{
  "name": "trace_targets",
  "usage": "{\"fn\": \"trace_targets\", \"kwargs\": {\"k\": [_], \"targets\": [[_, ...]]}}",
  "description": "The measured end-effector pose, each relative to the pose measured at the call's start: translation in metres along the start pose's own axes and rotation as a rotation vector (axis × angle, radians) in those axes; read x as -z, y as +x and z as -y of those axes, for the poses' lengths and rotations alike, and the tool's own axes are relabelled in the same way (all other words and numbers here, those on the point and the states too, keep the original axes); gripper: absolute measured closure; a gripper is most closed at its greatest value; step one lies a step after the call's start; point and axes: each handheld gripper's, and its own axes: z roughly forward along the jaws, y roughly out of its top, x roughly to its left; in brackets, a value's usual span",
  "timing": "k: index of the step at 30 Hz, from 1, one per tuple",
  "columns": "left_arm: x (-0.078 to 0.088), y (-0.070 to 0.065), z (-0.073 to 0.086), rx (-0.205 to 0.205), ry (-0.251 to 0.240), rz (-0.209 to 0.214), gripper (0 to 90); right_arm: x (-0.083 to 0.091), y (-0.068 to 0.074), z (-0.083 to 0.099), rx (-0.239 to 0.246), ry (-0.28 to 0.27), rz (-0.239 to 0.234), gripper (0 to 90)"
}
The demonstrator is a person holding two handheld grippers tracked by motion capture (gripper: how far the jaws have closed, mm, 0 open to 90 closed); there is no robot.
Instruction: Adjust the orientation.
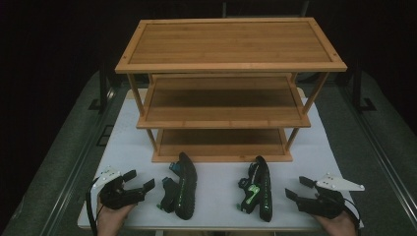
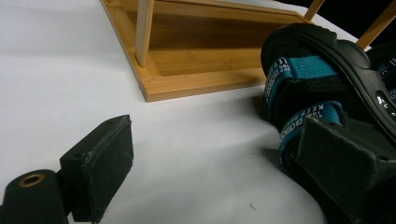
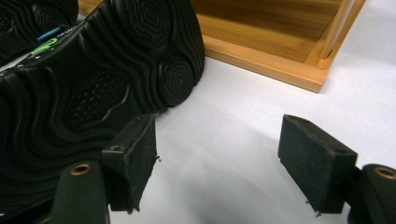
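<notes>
Two black sandals lie on their sides on the white table top in front of a bamboo shelf (image 1: 223, 120). The left sandal (image 1: 183, 191) has blue straps, the right sandal (image 1: 259, 189) green ones. My left gripper (image 1: 139, 180) stands open just left of the blue-strapped sandal (image 2: 317, 65), with nothing between its pads (image 2: 100, 172). In the left gripper view the far jaw stands close in front of that sandal. My right gripper (image 1: 298, 188) is open to the right of the green-strapped sandal, whose ribbed sole (image 3: 93, 79) faces it. Only bare table lies between that gripper's pads (image 3: 315, 158).
The shelf has three empty tiers. Its bottom tier (image 2: 205, 56) rests on the table just behind the sandals, and one corner post (image 3: 338, 25) stands near my right gripper. White table top (image 1: 216, 189) lies between the sandals. Dark floor surrounds the table.
</notes>
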Motion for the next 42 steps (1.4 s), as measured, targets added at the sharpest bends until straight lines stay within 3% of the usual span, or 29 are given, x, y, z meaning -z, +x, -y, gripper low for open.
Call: {"fn": "trace_targets", "kwargs": {"k": [23,35,42], "targets": [[0.011,0.001,0.002,-0.012,-0.004,-0.004,10.0,0.005,0.002,-0.003,0.019,-0.021,0.020,27.5],[0.004,-0.006,0.003,-0.059,0.048,0.025,10.1,0.005,0.004,-0.003,0.039,-0.014,0.021,27.6],[0.002,-0.009,0.005,-0.060,0.056,0.036,12.5,0.005,0.006,-0.003,0.052,-0.012,0.018,27.6]]}}
